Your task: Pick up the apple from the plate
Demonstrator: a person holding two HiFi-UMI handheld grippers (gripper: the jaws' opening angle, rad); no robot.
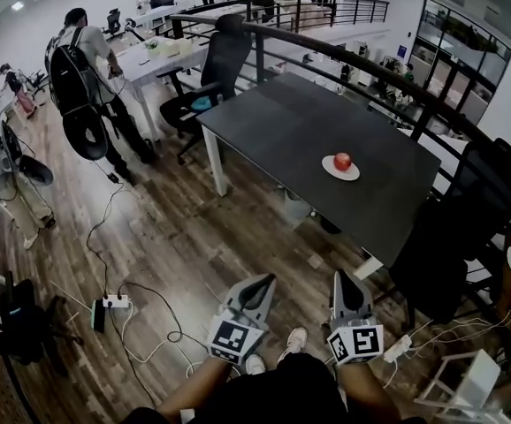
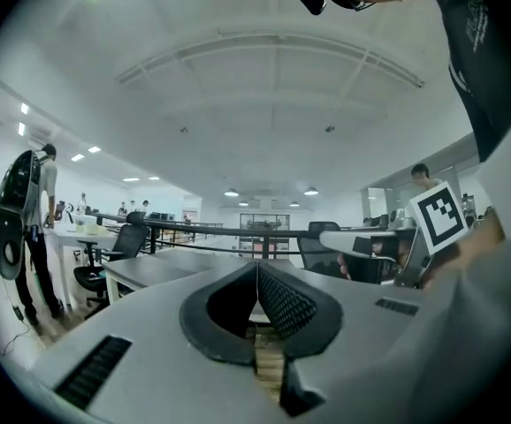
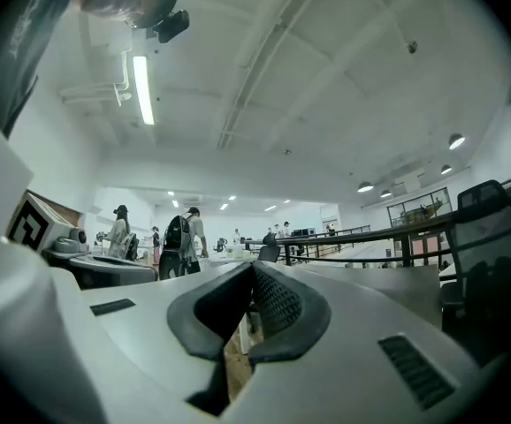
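Left claw (image 1: 262, 280) and right claw (image 1: 347, 276), both clenched empty, hover near, off the bench (image 1: 291, 122) — the apple (image 1: 342, 161) sits on its plate (image 1: 328, 169) well beyond, almost straight ahead of the right claw, the nearer one

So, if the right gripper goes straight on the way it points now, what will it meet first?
Probably a white table leg, seen straight beyond the shut tongs of the right gripper. The dark table lies to the right of that line. Depth is unclear, so the leg may be far off.
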